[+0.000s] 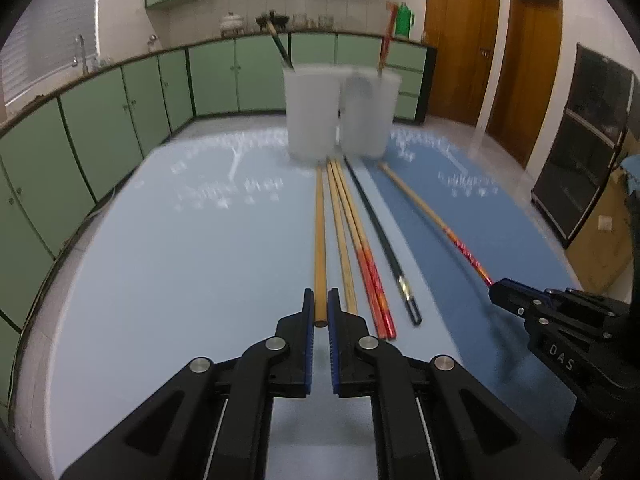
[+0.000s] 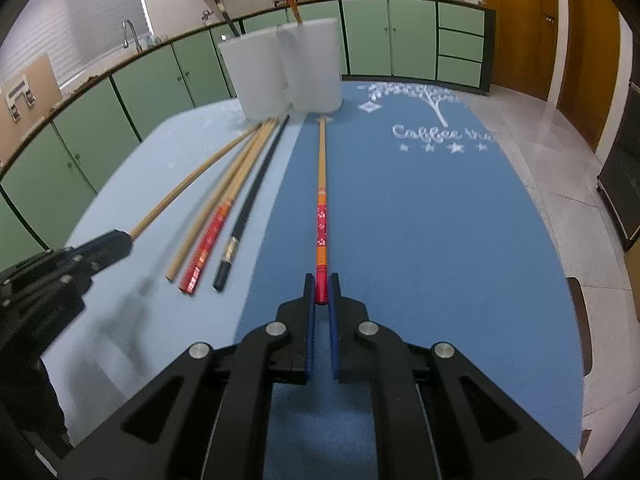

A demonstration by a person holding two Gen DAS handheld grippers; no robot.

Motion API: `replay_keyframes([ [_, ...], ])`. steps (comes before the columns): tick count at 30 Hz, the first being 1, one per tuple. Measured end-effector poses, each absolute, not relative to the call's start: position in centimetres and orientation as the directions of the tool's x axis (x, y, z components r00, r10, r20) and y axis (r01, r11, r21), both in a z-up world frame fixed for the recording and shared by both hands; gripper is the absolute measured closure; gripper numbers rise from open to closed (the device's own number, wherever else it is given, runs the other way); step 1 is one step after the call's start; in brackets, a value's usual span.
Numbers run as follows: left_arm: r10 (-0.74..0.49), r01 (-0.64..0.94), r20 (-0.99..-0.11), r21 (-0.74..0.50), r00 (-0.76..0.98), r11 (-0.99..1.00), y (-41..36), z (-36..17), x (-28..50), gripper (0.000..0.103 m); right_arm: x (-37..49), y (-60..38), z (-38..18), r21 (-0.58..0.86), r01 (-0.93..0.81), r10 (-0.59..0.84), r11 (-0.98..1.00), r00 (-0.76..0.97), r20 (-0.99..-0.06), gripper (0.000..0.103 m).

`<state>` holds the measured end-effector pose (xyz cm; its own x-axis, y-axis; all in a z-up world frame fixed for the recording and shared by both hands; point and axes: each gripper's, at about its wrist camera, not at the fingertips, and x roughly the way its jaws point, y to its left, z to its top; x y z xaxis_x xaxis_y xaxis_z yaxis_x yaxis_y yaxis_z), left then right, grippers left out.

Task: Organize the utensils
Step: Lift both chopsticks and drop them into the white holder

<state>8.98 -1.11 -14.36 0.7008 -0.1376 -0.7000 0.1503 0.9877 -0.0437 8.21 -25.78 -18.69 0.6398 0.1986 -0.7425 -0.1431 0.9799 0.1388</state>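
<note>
My left gripper (image 1: 320,300) is shut on the near end of a plain wooden chopstick (image 1: 319,240), which points toward two frosted white cups (image 1: 312,112). My right gripper (image 2: 321,284) is shut on the red end of a wooden chopstick with an orange and red patterned handle (image 2: 321,200). Between the two held sticks lie another plain chopstick (image 2: 212,220), a red-handled pair (image 2: 208,248) and a black chopstick (image 2: 248,208) on the mat. The left cup (image 2: 260,76) holds a dark stick, the right cup (image 2: 314,64) a red one. Each gripper shows in the other's view: right gripper (image 1: 494,290), left gripper (image 2: 126,240).
The table carries a light blue mat (image 1: 180,260) on the left and a darker blue mat (image 2: 420,220) with white lettering on the right. Green cabinets (image 1: 120,112) run along the wall behind, wooden doors (image 1: 460,40) stand at the right, and a dark cabinet (image 1: 584,140) is beyond the table's right edge.
</note>
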Motion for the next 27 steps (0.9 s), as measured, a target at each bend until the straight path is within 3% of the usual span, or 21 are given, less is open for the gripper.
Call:
replay_keyframes([
  [15,-0.193,0.195,-0.506,-0.05,0.841,0.98,0.3,-2.9,9.8,0.097,8.8,-28.2,-6.8,0.165,-0.178,0.241,0.97,0.776,-0.583,0.098],
  [27,-0.269,0.27,-0.453,-0.065,0.85,0.961,-0.6,1.6,13.9,0.097,13.6,-28.2,2.0,0.155,-0.28,0.319,0.948,0.8,-0.508,0.098],
])
